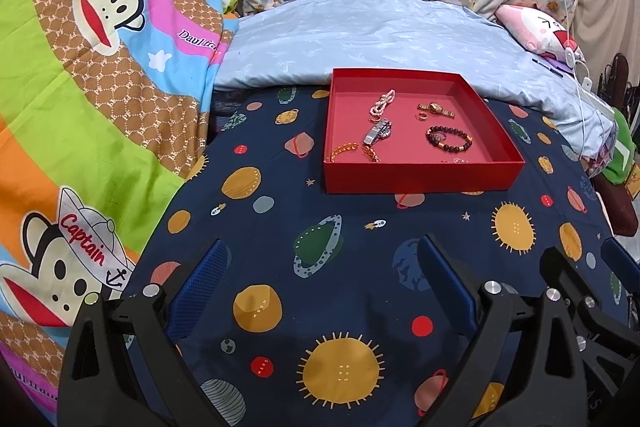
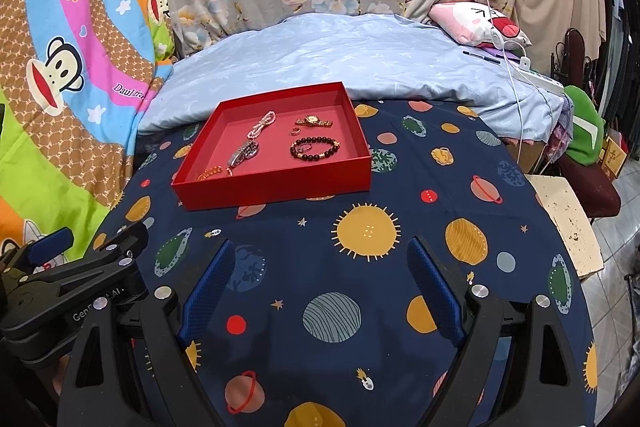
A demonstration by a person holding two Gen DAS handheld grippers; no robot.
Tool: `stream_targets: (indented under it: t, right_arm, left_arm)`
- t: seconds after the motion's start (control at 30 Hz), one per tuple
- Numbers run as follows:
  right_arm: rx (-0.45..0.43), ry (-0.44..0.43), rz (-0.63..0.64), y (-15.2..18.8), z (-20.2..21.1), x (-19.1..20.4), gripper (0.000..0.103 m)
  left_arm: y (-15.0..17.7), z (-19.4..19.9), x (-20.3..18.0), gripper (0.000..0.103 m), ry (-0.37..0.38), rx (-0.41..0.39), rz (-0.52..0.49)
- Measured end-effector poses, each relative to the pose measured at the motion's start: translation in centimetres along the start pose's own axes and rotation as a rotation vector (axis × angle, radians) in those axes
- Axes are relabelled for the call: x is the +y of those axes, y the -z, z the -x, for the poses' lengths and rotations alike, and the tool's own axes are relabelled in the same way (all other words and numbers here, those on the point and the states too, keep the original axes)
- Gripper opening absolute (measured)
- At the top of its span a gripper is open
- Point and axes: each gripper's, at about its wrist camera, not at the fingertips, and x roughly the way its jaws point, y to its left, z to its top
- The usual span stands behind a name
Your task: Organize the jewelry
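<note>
A shallow red tray [image 1: 420, 177] [image 2: 276, 183] sits on the navy planet-print cloth ahead of both grippers. Inside lie a pink bead string [image 1: 382, 103] [image 2: 262, 125], a gold watch [image 1: 436, 108] [image 2: 314, 121], a small gold ring [image 1: 422, 116] [image 2: 295, 131], a dark bead bracelet [image 1: 448, 139] [image 2: 316, 149], a silver watch [image 1: 376, 133] [image 2: 244, 153] and an orange-gold chain bracelet [image 1: 354, 151] [image 2: 214, 173]. My left gripper [image 1: 322, 251] is open and empty, well short of the tray. My right gripper [image 2: 322, 249] is open and empty too, right of the left one [image 2: 60, 267].
A light blue pillow [image 1: 380, 39] [image 2: 340, 55] lies just behind the tray. A colourful monkey-print quilt [image 1: 80, 87] rises on the left. A pink cushion [image 2: 476, 21], white cables [image 2: 512, 59] and a cream stool [image 2: 568, 223] are at the right, past the bed edge.
</note>
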Motion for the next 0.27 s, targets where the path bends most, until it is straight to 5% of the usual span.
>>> stream_targets:
  t: [0.27]
  right_arm:
    - [0.003, 0.003, -0.002, 0.21, 0.11, 0.14, 0.086]
  left_arm:
    - [0.03, -0.95, 0.15, 0.093, 0.007, 0.016, 0.008]
